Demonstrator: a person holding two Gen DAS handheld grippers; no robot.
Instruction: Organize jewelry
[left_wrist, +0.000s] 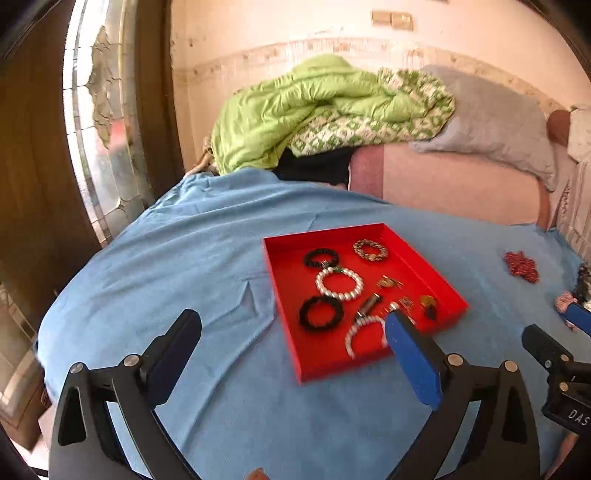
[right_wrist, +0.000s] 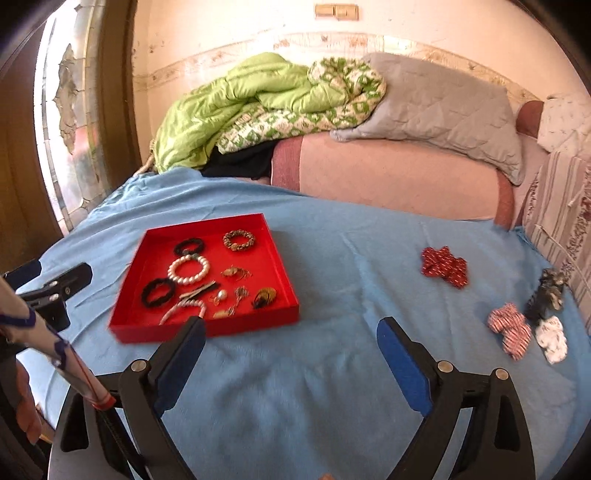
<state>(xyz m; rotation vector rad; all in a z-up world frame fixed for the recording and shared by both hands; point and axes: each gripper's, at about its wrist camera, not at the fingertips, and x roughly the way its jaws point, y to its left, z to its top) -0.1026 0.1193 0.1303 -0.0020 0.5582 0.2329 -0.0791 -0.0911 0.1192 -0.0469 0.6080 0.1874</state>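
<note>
— Blue cloth (right_wrist: 332, 369) covers the whole bed, wrinkled here and there. Behind it lie a green quilt (right_wrist: 236, 96), a grey pillow (right_wrist: 443, 107) and a pink bolster (right_wrist: 388, 173), all against a pale wall with a worn border. A wooden frame with patterned glass (left_wrist: 103, 147) stands on the left.

— And the jewelry?

— Most of it sits in one red tray (right_wrist: 275, 258), flat on the cloth. I count two black bracelets (right_wrist: 159, 291), one full pearl bracelet (right_wrist: 188, 270), a second pearl one (right_wrist: 184, 308) near the front wall, one brown beaded bracelet (right_wrist: 239, 240), plus several small gold and dark pieces too blurred to count.

— Anything outside the tray?

— Four cloth scrunchies, well to the right: one red (right_wrist: 443, 266), one red-striped (right_wrist: 509, 328), one white (right_wrist: 552, 339), one dark patterned (right_wrist: 546, 295).

— The grippers?

— Left gripper (left_wrist: 291, 332) hangs above the tray's near corner, jaws wide apart, empty. Right gripper (right_wrist: 290, 338) hangs over bare cloth beside the tray, also spread wide, holding nothing.
</note>
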